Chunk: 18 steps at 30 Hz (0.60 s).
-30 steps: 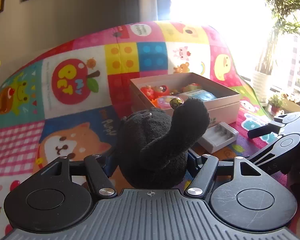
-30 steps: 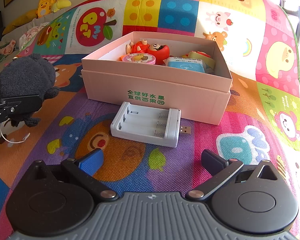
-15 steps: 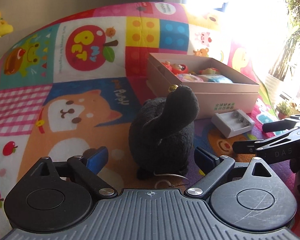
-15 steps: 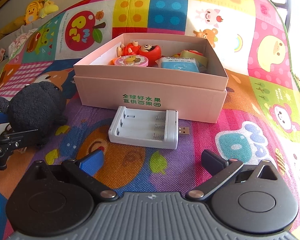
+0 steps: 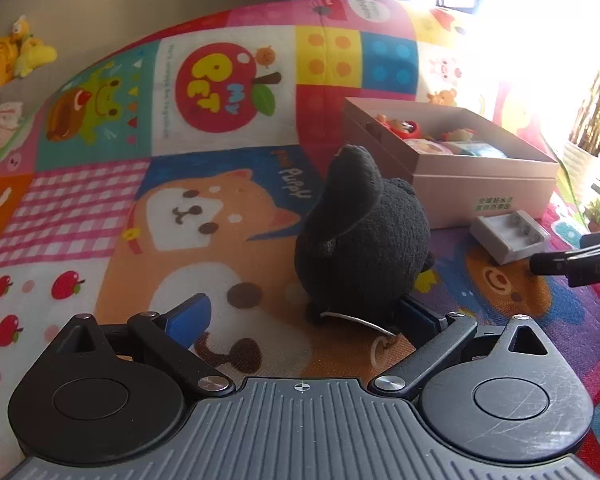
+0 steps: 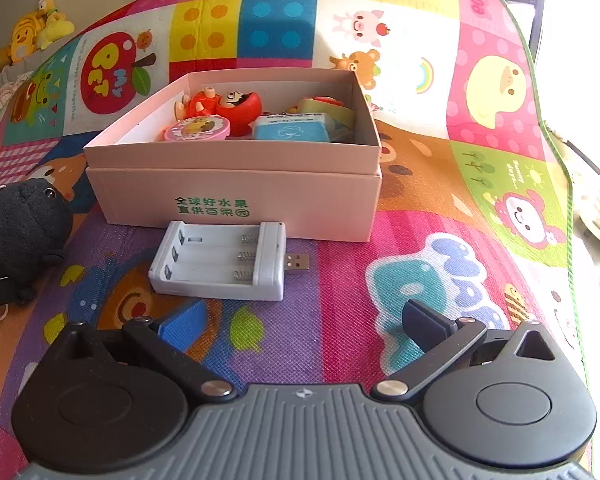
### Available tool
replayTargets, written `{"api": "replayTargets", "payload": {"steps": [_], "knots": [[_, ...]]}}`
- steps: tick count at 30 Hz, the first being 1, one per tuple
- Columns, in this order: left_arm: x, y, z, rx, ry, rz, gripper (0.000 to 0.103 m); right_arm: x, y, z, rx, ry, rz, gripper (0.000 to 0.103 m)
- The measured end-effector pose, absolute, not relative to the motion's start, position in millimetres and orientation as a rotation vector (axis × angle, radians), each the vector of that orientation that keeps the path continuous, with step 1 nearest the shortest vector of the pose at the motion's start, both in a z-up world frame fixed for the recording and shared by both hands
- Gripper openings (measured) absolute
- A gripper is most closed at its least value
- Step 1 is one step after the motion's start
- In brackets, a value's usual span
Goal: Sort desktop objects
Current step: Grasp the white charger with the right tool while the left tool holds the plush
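In the left wrist view, the left gripper [image 5: 300, 316] sits at the bottom of the frame with its fingers spread wide and nothing held between them. A black plush toy [image 5: 360, 240] stands on the colourful play mat [image 5: 100, 220] just right of centre, close in front of the right-hand finger, its white cord loop lying on the mat beside that finger; whether the finger touches the toy is hard to tell. Behind the toy, toward the upper right of the frame, is a pink cardboard box [image 5: 480, 188] with small toys inside, and a white battery charger [image 5: 510, 236] lies on the mat just in front of it. A dark tip of the other gripper enters at the right edge. In the right wrist view, the right gripper [image 6: 300, 320] at the bottom of the frame is also wide open and empty. The battery charger [image 6: 220, 260] lies in the middle of the frame, just ahead of the fingers, its USB plug pointing right, and it rests just beside the front wall of the pink box [image 6: 236, 196]. The plush toy [image 6: 20, 232] sits at the left edge, apart from the box.
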<state>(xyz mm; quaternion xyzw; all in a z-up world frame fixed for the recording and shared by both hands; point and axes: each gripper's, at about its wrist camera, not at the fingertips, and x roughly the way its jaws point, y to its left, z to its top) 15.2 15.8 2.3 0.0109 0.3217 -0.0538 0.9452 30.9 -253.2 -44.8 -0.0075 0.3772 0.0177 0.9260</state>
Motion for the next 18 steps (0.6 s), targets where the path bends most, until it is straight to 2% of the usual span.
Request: {"api": "replayTargets", "payload": {"steps": [16,18], "knots": [[15,10,0,0.051,0.663,-0.102,0.102,69,-206,-44,-0.032,0.793,0.117,0.103],[15,12,0,0.042,0.665,-0.103,0.102,63,-207,-42,-0.052,0.776,0.143,0.096]]}}
